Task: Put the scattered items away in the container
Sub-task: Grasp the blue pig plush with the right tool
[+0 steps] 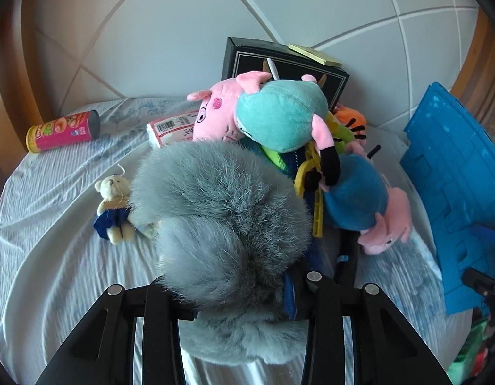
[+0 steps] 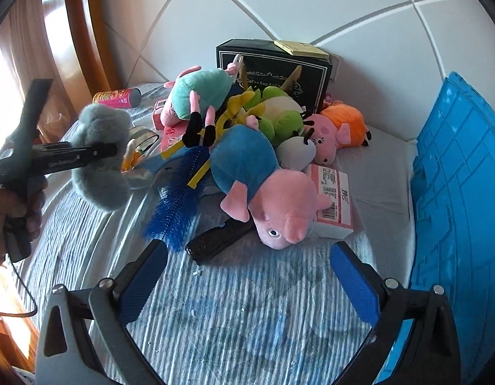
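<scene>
Gripping a grey fluffy toy (image 1: 222, 211), the left tongs (image 1: 244, 298) are closed on its fur and hold it lifted above the bed (image 2: 241, 304), seen from the right wrist camera as a grey puff clamped in the black tool in a person's hand (image 2: 10, 211). The right tongs (image 2: 247, 276) stand wide apart and empty, blue pads (image 2: 145, 276) on either side of bare striped sheet. Just ahead of them lies a black object (image 2: 218, 240) and a blue bristly brush (image 2: 177, 192), then a pig plush in a blue shirt (image 2: 260, 189) resting against a pink-and-white packet (image 2: 337, 205). Beyond these the pile holds a teal-dressed pig plush (image 2: 199, 96), a green plush (image 2: 279, 112), an orange-dressed pig plush (image 2: 337, 131) and a black box (image 2: 276, 61). To the right of the right tongs stands the blue container (image 2: 456, 186). Left of the left tongs sit a small teddy bear (image 1: 114, 205) and, farther off, a crisps tube (image 1: 63, 131).
</scene>
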The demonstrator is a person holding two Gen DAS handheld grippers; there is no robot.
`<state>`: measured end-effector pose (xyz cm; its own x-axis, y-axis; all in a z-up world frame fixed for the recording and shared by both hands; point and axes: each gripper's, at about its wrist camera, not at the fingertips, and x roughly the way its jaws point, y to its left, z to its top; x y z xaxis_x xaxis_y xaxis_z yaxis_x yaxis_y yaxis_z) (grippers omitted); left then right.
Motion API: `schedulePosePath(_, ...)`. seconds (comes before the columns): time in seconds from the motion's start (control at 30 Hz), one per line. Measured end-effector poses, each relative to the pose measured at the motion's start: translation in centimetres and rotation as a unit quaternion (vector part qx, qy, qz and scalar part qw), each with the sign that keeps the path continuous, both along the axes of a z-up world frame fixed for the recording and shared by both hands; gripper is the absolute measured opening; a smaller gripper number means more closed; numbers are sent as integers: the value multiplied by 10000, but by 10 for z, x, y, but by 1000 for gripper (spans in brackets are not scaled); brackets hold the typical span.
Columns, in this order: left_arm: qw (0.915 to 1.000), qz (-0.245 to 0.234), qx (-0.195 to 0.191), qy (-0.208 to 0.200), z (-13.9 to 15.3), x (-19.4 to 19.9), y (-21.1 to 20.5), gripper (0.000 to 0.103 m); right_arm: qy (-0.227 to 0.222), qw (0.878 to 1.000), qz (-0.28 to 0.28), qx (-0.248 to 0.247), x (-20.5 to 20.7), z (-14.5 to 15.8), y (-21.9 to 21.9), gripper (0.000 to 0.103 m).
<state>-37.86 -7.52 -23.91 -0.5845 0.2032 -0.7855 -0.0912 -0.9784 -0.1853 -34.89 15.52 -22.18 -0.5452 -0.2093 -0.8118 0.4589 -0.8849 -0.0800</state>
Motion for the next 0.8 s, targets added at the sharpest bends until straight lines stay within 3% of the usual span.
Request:
schedulePosePath(0.17,9997,252,52,29,12,36,-18,36,69,9974,575,426,-45,-42,-25,103)
schedulePosePath(0.37,9986,523,64,44,23,73,-30,36,148,9927,801,885,-89,-83,-47,103)
schedulePosePath(0.73,9972,744,7,67,35,100,-39,36,12,9852,1040,1361,-113,-121,-67,103)
schedulePosePath(0.77,9971,752,1,64,35,100,-39,36,-20,9840,1059,1430,-112,-124,-67,101)
schedulePosePath(0.8,9971,760,-12,59,36,101,-39,36,-16,9836,1052,1465,-111,-124,-65,91)
